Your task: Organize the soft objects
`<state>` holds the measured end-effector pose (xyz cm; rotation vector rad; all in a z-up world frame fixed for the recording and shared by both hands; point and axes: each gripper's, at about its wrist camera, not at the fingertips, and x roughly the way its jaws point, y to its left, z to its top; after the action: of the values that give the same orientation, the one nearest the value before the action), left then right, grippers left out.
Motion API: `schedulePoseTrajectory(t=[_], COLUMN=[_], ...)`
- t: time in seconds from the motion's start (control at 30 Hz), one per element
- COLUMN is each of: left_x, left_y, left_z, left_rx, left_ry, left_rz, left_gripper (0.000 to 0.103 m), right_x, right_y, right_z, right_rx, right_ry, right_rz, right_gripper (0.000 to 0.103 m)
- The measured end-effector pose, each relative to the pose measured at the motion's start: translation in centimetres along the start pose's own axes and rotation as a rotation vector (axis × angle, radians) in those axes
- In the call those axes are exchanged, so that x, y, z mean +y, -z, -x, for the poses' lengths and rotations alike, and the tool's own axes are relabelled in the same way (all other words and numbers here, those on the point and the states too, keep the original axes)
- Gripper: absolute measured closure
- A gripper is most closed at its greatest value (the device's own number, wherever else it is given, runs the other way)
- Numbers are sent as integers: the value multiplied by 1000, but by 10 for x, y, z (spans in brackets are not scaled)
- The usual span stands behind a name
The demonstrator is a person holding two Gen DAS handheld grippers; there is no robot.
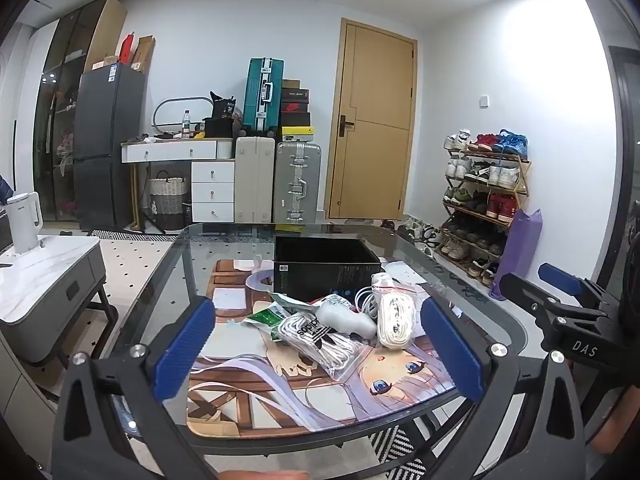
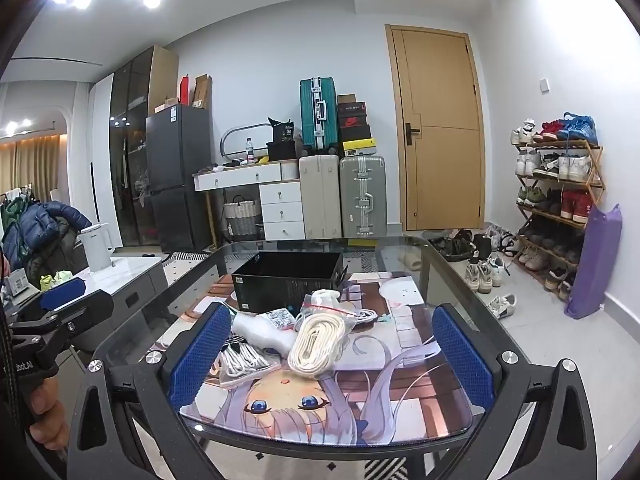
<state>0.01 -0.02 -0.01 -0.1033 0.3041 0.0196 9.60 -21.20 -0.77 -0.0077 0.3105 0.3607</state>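
Note:
A pile of soft items lies on the anime desk mat (image 1: 320,400) on the glass table. It holds a clear bag of white adidas laces (image 1: 320,336), a bag of cream cord (image 1: 396,314) (image 2: 316,340), a white padded pouch (image 1: 346,316) (image 2: 264,330), a green-and-white packet (image 1: 266,316) and a white cable (image 2: 362,314). An open black box (image 1: 326,266) (image 2: 286,280) stands behind the pile. My left gripper (image 1: 318,350) is open and empty, just short of the pile. My right gripper (image 2: 330,354) is open and empty, with the cord bag between its fingers' line.
The glass table's front edge (image 2: 320,440) is right under both grippers. A side cabinet with a white kettle (image 1: 24,220) stands left. Suitcases (image 1: 296,180), a desk, a fridge and a door are behind. A shoe rack (image 2: 556,200) and loose shoes are at the right.

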Motion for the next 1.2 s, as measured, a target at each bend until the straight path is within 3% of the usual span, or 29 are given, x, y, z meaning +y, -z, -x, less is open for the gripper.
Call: schedulePoseTrajectory(t=[1.2], left_x=[-2], left_y=[-1], left_z=[1], left_rx=[-3], left_ry=[5], left_rz=[-4], left_gripper=[0], right_x=[7], right_y=[4], right_z=[-3], right_rx=[7], right_ry=[-10], right_rz=[5], right_gripper=[1])
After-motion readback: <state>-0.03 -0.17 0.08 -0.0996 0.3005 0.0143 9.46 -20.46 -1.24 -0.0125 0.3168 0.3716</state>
